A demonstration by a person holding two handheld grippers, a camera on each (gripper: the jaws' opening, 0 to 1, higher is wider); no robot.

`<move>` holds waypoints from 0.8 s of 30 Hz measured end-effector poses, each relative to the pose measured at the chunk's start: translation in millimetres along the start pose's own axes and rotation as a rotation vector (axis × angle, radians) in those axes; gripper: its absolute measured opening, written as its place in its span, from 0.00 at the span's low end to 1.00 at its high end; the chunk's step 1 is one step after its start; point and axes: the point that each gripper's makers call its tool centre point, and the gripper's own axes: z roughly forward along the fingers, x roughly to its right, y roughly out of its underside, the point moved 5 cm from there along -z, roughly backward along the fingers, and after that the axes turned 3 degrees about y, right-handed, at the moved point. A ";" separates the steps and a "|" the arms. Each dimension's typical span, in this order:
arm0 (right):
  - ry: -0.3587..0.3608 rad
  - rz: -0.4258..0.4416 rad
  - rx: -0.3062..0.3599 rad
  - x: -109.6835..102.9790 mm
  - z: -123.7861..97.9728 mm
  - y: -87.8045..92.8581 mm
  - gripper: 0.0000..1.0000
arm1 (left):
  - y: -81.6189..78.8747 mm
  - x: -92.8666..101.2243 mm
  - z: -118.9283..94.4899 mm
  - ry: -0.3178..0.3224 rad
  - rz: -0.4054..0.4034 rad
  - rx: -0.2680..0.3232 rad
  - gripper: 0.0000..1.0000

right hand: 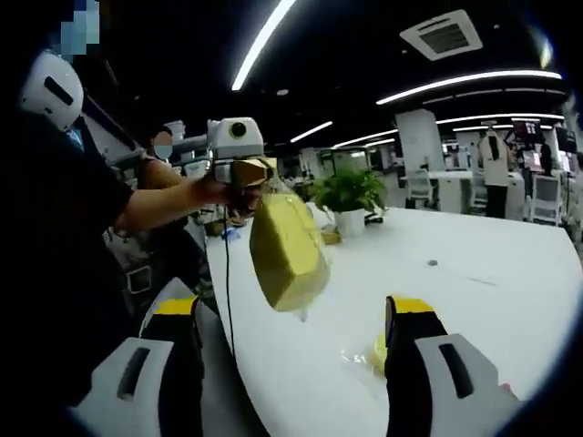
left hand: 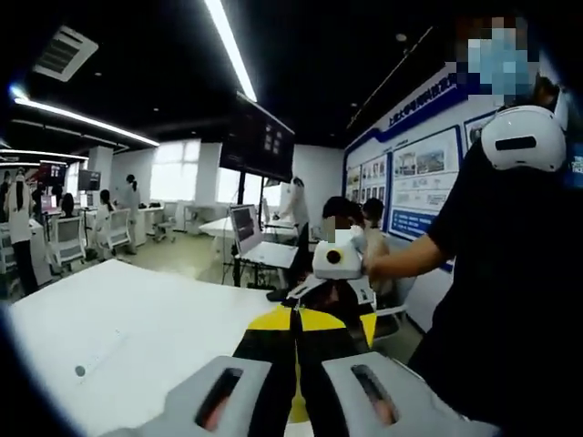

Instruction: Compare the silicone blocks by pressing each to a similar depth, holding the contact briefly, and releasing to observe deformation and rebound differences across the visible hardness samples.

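A yellow silicone block (right hand: 287, 244) hangs tilted in the air above the white table's near edge (right hand: 474, 273). My left gripper (right hand: 250, 175), held by a hand, is shut on the block's top end. In the left gripper view its black, yellow-tipped jaws (left hand: 296, 314) stand pressed together, and the right gripper (left hand: 335, 284) faces them just beyond the tips. My right gripper (right hand: 291, 309) is open with its jaws wide apart, and the block hangs just past and between them without touching. A small yellowish translucent piece (right hand: 373, 350) lies on the table by the right jaw.
The person holding the grippers stands at the table's edge (left hand: 137, 328). A potted plant (right hand: 351, 196) stands farther along the table, and a black cable (right hand: 228, 300) hangs off the edge. A laptop (left hand: 246, 228), desks and other people are in the background.
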 end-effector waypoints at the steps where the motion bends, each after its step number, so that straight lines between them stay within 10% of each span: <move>1: -0.019 0.000 0.006 -1.3 6.5 -5.0 0.75 | -1.0 0.8 1.2 0.001 0.005 0.000 0.00; 24: -0.210 0.096 0.091 -0.3 64.2 -11.7 0.44 | -0.9 3.4 -9.5 0.020 0.018 0.026 0.00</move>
